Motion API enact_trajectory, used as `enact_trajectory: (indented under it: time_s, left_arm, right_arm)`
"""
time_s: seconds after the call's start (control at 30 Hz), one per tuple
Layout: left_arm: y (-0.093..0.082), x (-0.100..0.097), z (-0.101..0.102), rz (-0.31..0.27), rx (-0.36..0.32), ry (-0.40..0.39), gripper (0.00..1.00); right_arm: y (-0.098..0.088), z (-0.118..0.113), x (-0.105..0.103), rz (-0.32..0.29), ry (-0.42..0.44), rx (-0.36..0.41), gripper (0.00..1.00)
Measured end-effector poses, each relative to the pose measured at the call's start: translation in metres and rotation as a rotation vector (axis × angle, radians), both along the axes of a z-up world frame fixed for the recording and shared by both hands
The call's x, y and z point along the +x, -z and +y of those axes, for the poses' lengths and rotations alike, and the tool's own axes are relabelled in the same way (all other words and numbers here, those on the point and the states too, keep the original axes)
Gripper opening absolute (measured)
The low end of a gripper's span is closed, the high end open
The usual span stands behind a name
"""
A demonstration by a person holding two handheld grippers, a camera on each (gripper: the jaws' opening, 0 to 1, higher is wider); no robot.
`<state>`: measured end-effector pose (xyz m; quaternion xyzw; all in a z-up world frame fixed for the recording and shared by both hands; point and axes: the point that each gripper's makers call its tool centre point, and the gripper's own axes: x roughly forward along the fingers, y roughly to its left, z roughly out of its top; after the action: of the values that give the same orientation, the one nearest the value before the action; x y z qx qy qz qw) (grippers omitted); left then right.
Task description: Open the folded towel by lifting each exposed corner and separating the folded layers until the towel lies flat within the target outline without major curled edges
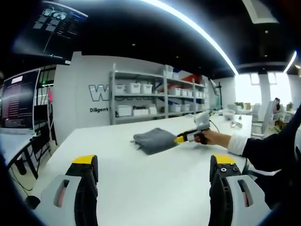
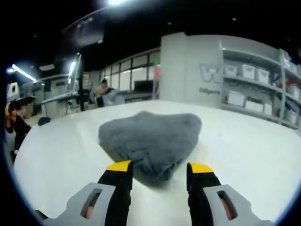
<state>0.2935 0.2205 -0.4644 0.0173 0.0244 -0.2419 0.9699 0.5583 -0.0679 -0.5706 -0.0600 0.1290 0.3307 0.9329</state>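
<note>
While the grey towel (image 2: 149, 139) is still a folded bundle on the white table (image 2: 244, 155), the right gripper (image 2: 159, 172) sits low at its near corner, jaws spread apart with that corner lying between the yellow tips; nothing is pinched yet. In the left gripper view the towel (image 1: 154, 140) lies out toward the middle of the table (image 1: 155, 188), well away from the near edge, and the right gripper (image 1: 188, 137) comes in from the right side, a hand (image 1: 217, 138) behind it, its tips touching or just beside the towel's right edge. The left gripper (image 1: 154, 173) hangs back over the near part of the table, jaws wide and empty, well apart from the cloth.

No target outline can be made out on the tabletop in either view (the surface reads as plain white), so whether the bundle sits inside it cannot be told.

The risks, as I judge them, come from the grip. The fabric looks thick and plush, so closing here could catch several layers at once, and a lift would then drag the whole bundle instead of peeling one fold open. With the left gripper so far off, nothing pins the cloth down; a pull toward the near edge could slide it across the smooth table, perhaps out of its intended place. A shallow pinch on the corner's tip might also slip off the pile.
</note>
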Motion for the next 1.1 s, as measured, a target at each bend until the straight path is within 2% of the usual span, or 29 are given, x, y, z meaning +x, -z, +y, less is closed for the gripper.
enact_trajectory:
  time_s: [0.23, 0.4, 1.1]
  left_arm:
    - [0.001, 0.0, -0.001, 0.006, 0.006, 0.001, 0.97]
    - [0.001, -0.001, -0.001, 0.004, 0.007, 0.003, 0.97]
    - [0.002, -0.001, -0.002, 0.008, 0.014, 0.006, 0.96]
  right_arm:
    - [0.008, -0.004, 0.002, 0.015, 0.019, -0.041, 0.39]
    - [0.007, -0.004, 0.001, 0.019, 0.025, -0.03, 0.37]
    - [0.014, 0.006, -0.009, 0.013, -0.006, -0.077, 0.24]
